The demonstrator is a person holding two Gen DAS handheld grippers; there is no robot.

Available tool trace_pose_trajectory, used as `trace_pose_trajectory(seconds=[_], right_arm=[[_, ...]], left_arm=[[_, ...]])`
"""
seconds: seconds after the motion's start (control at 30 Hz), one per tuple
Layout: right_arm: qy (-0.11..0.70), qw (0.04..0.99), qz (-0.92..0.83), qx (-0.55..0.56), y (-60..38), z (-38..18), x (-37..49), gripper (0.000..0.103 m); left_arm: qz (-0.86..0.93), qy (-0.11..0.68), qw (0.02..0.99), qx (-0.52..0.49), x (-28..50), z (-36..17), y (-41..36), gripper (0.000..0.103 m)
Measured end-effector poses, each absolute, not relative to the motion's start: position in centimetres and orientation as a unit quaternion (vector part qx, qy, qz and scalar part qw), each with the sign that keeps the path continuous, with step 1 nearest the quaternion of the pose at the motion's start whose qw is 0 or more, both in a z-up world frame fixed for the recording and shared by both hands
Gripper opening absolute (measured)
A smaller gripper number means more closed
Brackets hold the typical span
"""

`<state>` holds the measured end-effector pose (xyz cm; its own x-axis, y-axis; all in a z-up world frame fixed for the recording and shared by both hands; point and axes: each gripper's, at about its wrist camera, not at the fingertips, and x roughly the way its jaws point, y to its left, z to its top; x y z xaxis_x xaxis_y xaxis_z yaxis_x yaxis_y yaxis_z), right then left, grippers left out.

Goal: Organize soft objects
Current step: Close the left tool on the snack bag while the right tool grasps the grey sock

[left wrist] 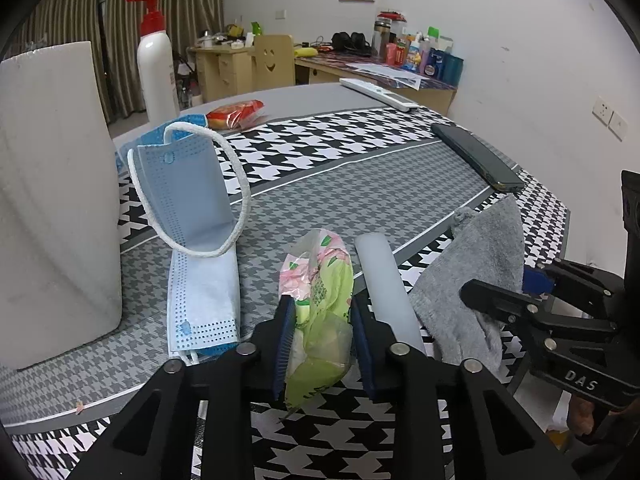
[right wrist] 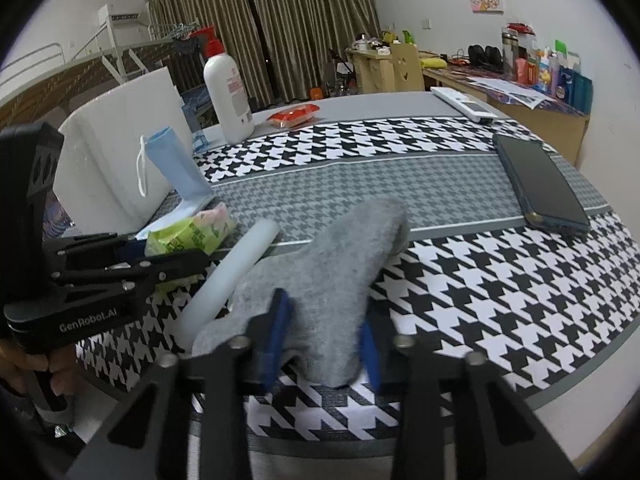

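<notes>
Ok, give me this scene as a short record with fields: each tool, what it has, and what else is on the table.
left tool: closed on green tissue pack
right tool: closed on grey sock
between them: white tube lying on table
face mask: propped against white foam block
far side: lotion bottle, red packet, phone, remote
surface: houndstooth tablecloth

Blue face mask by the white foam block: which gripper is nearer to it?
Left. The left gripper, closed on the green tissue pack, sits just beside the face mask. The right gripper, clamping the grey sock, is farther off, beyond the white tube.
</notes>
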<state>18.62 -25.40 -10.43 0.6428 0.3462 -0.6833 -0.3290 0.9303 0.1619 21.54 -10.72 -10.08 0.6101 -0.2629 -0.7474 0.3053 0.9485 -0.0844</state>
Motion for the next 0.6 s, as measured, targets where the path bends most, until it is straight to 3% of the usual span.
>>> trace_pose_trajectory(seconds=[0.13,0.6], right_arm=[[0.375,0.908,0.188,0.014,-25.5,-10.2,18.5,0.013],[0.341,0.919,0.197,0.019,-25.4,-7.6,17.7,0.011]], left_arm=[[-0.161,0.409,0.898,0.02,21.4,-10.0,-10.6,0.019],[-0.163,0.367,0.916,0.012,19.4,-7.7,-9.5,0.018]])
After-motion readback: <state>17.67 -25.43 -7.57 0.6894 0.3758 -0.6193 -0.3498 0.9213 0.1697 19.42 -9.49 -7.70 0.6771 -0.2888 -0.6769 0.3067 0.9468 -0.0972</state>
